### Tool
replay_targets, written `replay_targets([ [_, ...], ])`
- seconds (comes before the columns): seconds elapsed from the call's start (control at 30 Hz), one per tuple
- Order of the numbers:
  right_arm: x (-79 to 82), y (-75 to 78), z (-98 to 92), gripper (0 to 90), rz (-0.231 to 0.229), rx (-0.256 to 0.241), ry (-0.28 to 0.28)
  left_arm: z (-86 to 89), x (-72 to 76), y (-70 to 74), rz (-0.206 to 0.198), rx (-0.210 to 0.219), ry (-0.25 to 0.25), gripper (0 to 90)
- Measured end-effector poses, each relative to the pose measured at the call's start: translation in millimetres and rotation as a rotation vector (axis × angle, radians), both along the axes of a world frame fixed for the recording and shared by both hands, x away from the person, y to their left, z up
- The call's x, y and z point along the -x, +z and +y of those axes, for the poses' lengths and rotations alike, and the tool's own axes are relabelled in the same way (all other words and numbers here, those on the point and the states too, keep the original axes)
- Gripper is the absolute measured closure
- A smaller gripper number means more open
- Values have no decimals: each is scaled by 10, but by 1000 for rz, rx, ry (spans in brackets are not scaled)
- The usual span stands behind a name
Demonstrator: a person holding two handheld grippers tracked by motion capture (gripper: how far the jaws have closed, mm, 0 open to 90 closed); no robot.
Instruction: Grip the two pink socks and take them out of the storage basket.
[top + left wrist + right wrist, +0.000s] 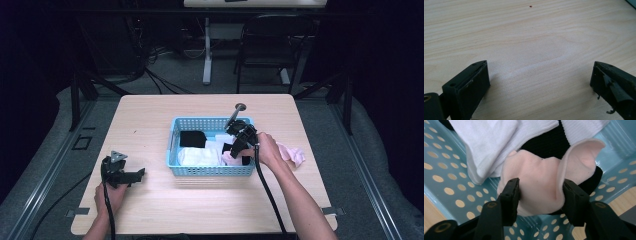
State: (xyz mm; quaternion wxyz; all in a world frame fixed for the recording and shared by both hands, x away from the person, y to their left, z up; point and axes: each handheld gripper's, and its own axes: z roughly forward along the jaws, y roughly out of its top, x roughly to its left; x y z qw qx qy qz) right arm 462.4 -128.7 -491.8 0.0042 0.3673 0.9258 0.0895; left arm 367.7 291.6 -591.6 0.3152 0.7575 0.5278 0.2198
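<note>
Basket [210, 171], blue plastic with a perforated floor, standing at the middle of the wooden surface [150, 120]. Contents: white cloth [197, 156] at the near left, black cloth [192, 138] behind it, and a pink sock [537, 187] at the near right corner.

Your right gripper [541, 195] is inside the basket at that right corner, tilted down. Its fingers [510, 192] sit on either side of the pink sock and press into the fabric, so the sock is clamped between them; it lies over black and white cloth just above the basket floor.

Second pink piece [292, 154] lies on the surface just right of the basket, behind your right hand [267, 150].

Your left gripper [122, 172] rests on the surface well left of the basket, pointing right. Its fingers [471, 85] stand wide apart with only bare wood between them.
</note>
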Motion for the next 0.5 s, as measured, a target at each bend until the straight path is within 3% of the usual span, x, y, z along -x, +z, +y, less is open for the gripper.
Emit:
replay_targets([
  [0.27, 28, -20, 22, 738, 10, 12, 2, 0, 0, 0, 0, 0, 0, 22],
  [0.5, 44, 38, 12, 825, 8, 6, 10, 0, 0, 0, 0, 0, 0, 22],
])
